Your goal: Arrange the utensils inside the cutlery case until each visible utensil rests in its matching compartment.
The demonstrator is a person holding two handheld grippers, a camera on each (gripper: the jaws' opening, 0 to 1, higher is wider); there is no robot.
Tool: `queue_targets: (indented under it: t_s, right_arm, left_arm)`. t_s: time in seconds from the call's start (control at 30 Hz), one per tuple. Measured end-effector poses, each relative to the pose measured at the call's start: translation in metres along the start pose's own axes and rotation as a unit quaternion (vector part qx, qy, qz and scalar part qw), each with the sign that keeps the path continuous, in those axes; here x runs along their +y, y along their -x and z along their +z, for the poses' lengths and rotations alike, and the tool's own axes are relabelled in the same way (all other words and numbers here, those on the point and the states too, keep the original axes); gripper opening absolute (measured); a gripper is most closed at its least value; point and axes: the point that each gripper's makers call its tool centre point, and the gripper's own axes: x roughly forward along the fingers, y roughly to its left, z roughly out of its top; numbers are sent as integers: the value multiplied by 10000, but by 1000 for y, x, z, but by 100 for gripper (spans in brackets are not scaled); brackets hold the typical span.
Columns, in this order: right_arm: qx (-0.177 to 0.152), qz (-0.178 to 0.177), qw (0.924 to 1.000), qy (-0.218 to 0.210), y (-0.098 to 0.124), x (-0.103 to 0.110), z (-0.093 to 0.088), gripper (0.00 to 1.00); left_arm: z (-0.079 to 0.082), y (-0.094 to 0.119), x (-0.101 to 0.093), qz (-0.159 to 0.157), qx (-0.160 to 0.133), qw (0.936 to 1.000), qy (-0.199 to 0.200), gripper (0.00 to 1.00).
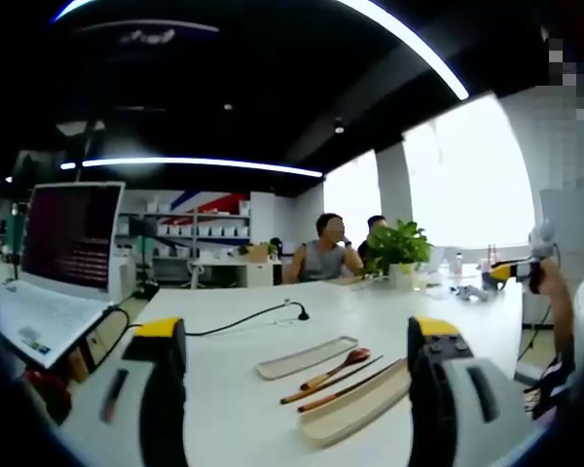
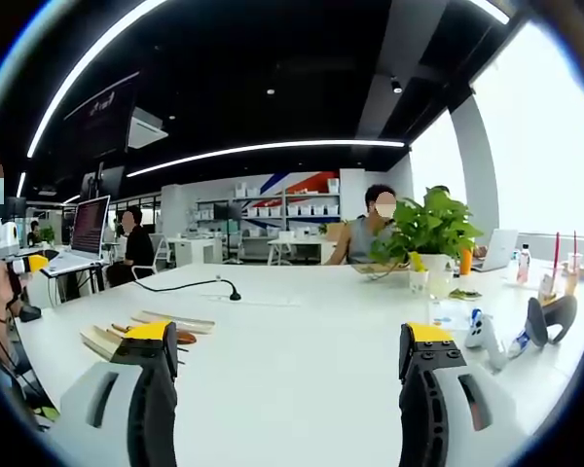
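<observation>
Cutlery case (image 1: 355, 407) — a shallow pale tray lying just ahead of the left gripper (image 1: 297, 375), between its wide, empty jaws, nearer the right-hand one. Its lid (image 1: 305, 357) lies farther out, with a wooden spoon (image 1: 337, 368) and two chopsticks (image 1: 341, 387) loose on the white table (image 1: 234, 331) between the two pieces (none yet in a compartment). Likely fault: thin, smooth sticks roll or slip on a flat pinch, and a nudge could skate the light tray. The right gripper (image 2: 287, 375) hovers wide and empty too — the case (image 2: 102, 341) sits just off its left-hand jaw.
</observation>
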Motion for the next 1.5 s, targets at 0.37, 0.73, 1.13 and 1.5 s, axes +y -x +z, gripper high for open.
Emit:
queue_targets:
  t_s: [0.37, 0.73, 1.13, 1.5]
  right_arm:
    - [12, -58, 10000, 27, 0, 1, 0, 98]
    - [-85, 34, 10000, 38, 1, 5, 7, 98]
    - [-112, 191, 9997, 120, -6, 14, 14, 98]
    - [-90, 396, 9988, 281, -20, 26, 25, 98]
  left_arm:
    - [0, 1, 3, 4, 12, 10000, 2, 100]
    - [1, -1, -2, -46, 14, 10000, -8, 100]
    - [-5, -6, -4, -109, 105, 9999, 33, 100]
    - [-6, -7, -8, -200, 119, 9997, 76, 99]
